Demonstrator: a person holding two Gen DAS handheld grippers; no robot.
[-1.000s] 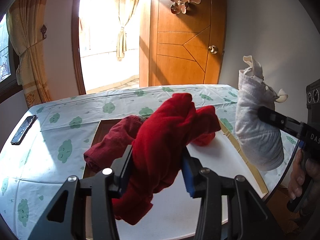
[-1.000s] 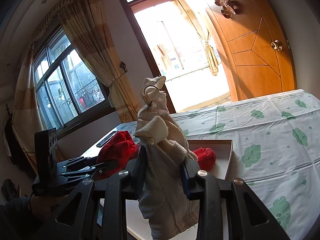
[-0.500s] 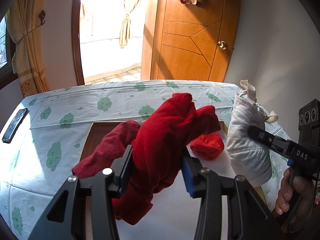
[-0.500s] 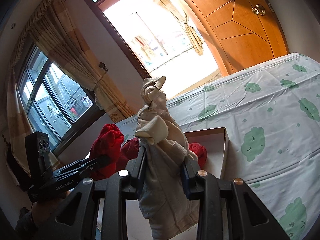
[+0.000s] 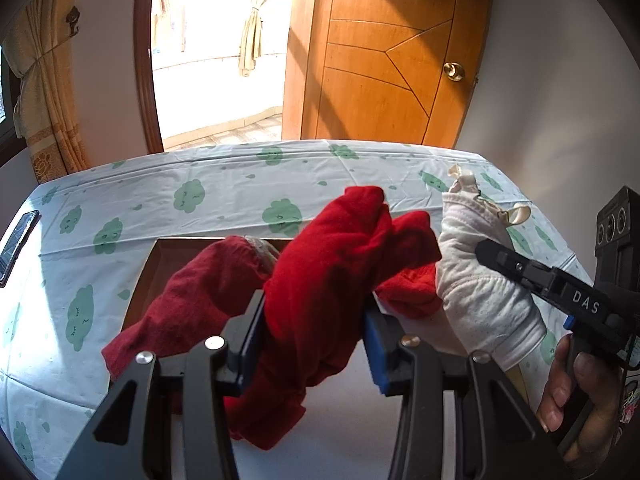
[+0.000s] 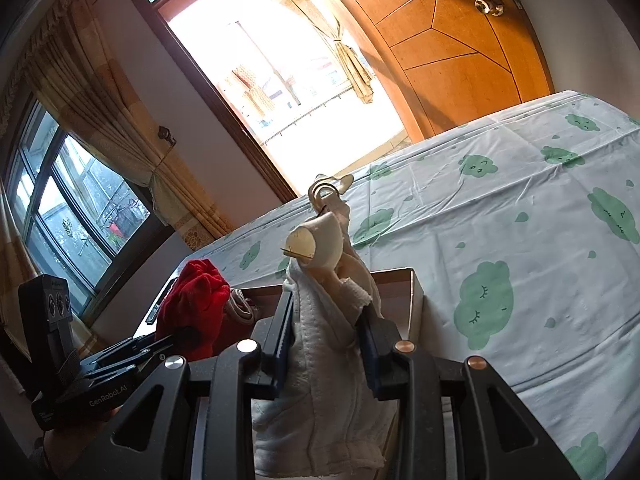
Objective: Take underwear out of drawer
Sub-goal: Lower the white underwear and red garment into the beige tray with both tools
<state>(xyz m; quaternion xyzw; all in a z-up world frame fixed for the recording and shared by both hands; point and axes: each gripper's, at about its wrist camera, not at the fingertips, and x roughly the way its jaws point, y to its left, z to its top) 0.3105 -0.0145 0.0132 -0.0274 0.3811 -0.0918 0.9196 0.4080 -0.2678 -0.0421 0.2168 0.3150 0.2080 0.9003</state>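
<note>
My left gripper is shut on bright red underwear, held above the open drawer. A dark red garment and a small red piece lie in the drawer behind it. My right gripper is shut on a white bra with cream straps, held over the drawer's right wall. In the left wrist view the right gripper and white bra are at the right. In the right wrist view the left gripper holds the red underwear at the left.
The drawer rests on a bed covered by a white sheet with green clouds. A black phone lies at the bed's left edge. A wooden door and a bright doorway stand behind; a window with curtains is at the left.
Both grippers have lowered toward the drawer with their garments still held. The white bra has come closer to the red underwear.
</note>
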